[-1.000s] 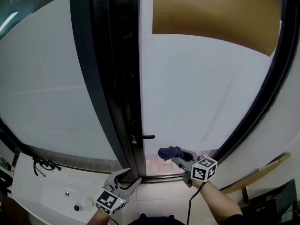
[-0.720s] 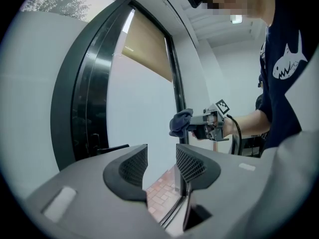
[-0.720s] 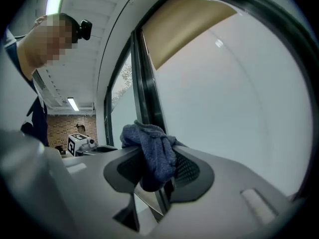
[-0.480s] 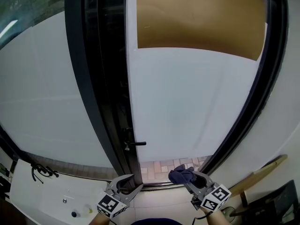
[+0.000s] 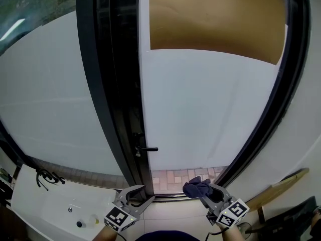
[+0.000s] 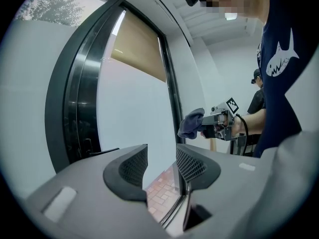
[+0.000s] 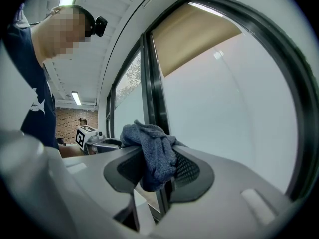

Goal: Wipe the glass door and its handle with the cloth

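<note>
The glass door (image 5: 210,114) is a frosted white pane with a tan blind behind its top. Its black lever handle (image 5: 146,149) sits on the pane's left edge by the dark frame; it also shows as the handle (image 6: 102,152) in the left gripper view. My right gripper (image 5: 203,190) is shut on a dark blue cloth (image 5: 196,187), low in front of the door's bottom edge and right of and below the handle. The cloth (image 7: 154,153) bunches between the pads and stands off the glass. My left gripper (image 5: 143,194) is open and empty, below the handle.
A thick dark door frame (image 5: 108,94) runs up left of the pane, with another frosted panel (image 5: 45,109) beyond it. A white counter (image 5: 55,205) with a black cable (image 5: 47,177) lies lower left. A wooden plank (image 5: 281,182) leans lower right. Brick paving (image 5: 175,175) shows at the door's foot.
The right gripper with the cloth has dropped down and to the right in the head view, away from the handle. The left gripper has barely shifted.
</note>
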`<state>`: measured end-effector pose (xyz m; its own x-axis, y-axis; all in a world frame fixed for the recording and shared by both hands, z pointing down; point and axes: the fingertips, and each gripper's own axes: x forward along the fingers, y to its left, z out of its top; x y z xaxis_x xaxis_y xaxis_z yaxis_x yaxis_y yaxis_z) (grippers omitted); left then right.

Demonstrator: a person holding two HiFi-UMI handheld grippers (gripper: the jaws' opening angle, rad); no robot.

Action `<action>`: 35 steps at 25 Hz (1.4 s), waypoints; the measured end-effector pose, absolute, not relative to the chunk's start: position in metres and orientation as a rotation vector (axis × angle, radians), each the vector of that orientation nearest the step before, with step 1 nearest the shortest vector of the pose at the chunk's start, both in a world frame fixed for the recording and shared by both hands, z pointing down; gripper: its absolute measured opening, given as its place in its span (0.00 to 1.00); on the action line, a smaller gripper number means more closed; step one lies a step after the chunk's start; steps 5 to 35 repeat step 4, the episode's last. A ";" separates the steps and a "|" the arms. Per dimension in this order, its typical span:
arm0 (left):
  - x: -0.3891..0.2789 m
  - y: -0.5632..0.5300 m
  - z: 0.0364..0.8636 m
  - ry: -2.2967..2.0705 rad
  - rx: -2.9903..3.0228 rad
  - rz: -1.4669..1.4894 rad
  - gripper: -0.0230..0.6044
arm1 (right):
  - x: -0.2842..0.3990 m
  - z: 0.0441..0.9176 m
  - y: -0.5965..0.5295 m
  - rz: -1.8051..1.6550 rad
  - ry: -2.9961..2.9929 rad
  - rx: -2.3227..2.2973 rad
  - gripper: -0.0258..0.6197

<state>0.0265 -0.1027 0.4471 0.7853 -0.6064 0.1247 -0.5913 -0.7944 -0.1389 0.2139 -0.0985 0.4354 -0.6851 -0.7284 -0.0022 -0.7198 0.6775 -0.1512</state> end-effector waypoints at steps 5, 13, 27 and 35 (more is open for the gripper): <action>0.026 -0.100 0.445 0.980 -2.877 -0.250 0.31 | 0.213 0.437 -0.095 -0.212 2.832 -1.201 0.26; 0.026 -0.100 0.445 0.980 -2.877 -0.250 0.31 | 0.213 0.437 -0.095 -0.212 2.832 -1.201 0.26; 0.026 -0.100 0.445 0.980 -2.877 -0.250 0.31 | 0.213 0.437 -0.095 -0.212 2.832 -1.201 0.26; 0.026 -0.100 0.445 0.980 -2.877 -0.250 0.31 | 0.213 0.437 -0.095 -0.212 2.832 -1.201 0.26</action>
